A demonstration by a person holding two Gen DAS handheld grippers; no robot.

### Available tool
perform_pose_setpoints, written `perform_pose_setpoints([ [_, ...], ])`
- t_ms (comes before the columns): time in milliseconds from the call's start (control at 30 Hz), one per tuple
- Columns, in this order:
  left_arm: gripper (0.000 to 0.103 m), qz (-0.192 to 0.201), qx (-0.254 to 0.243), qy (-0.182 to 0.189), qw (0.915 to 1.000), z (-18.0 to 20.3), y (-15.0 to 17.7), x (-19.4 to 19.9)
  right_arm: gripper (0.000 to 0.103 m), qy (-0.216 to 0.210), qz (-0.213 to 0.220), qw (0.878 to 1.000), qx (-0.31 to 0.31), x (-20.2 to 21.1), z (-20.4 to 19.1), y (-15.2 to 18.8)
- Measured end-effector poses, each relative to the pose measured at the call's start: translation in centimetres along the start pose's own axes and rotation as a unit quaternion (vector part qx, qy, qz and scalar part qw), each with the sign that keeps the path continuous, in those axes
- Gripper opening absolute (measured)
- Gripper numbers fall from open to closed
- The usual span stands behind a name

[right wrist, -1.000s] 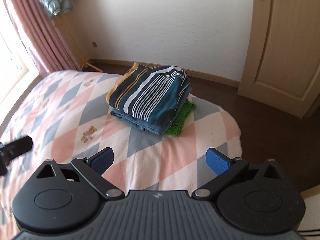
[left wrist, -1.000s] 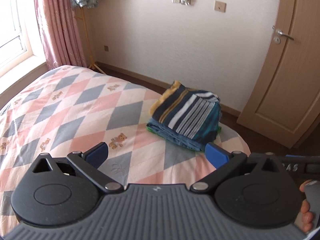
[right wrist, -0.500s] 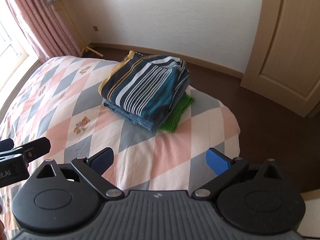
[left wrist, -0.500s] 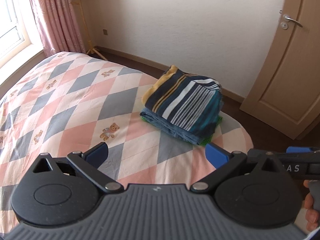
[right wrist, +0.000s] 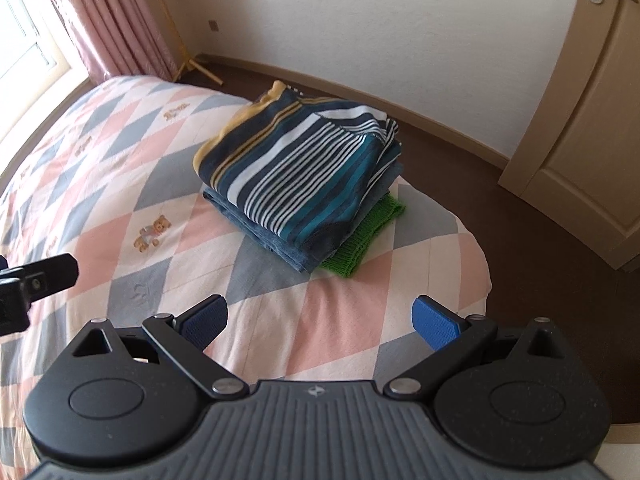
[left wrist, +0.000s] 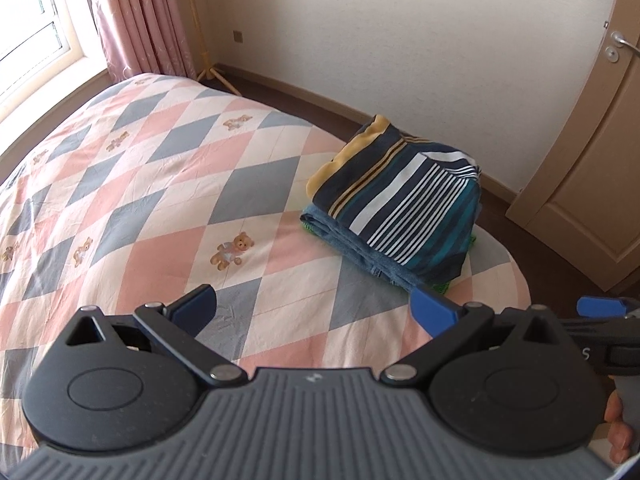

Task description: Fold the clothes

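Near the foot corner of the bed [right wrist: 460, 280] closest to the door [right wrist: 592, 140] sits a neat stack: a striped shirt [right wrist: 304, 176] on top, blue jeans [right wrist: 256, 228] beneath, a green knit [right wrist: 364, 236] at the bottom. Both the left gripper [left wrist: 314, 308] and right gripper [right wrist: 320, 320] hover short of it, jaws spread wide and empty. No unfolded garment shows; folding looks finished, so the next move likely means finding another piece.
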State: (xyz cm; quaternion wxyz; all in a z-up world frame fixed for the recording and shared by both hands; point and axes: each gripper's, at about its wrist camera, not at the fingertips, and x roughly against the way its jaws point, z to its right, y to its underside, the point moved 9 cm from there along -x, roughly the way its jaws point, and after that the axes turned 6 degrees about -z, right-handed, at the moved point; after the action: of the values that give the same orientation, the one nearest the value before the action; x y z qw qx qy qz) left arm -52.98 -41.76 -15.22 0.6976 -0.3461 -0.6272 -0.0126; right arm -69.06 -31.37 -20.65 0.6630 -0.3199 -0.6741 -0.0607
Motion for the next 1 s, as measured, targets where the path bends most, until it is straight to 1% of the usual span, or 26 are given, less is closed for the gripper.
perform_pose_setpoints([
  [367,0.102,-0.03,-0.006,0.006,0.9995,2.0,-1.7,-3.6,0.101,-0.002,-0.035,0.999,0.006,-3.3,1.3,-1.5],
  [633,0.102,-0.042,-0.015,0.014,0.9989,3.9,-3.0,-5.5,0.101,0.001,-0.042,0.999,-0.002,-4.3,2.9,-2.7],
  [1000,0.102,-0.057,-0.015,0.018,0.9981,5.7,-4.0,-7.4,0.101,0.0,-0.054,0.999,-0.002,-5.2,4.4,-3.3],
])
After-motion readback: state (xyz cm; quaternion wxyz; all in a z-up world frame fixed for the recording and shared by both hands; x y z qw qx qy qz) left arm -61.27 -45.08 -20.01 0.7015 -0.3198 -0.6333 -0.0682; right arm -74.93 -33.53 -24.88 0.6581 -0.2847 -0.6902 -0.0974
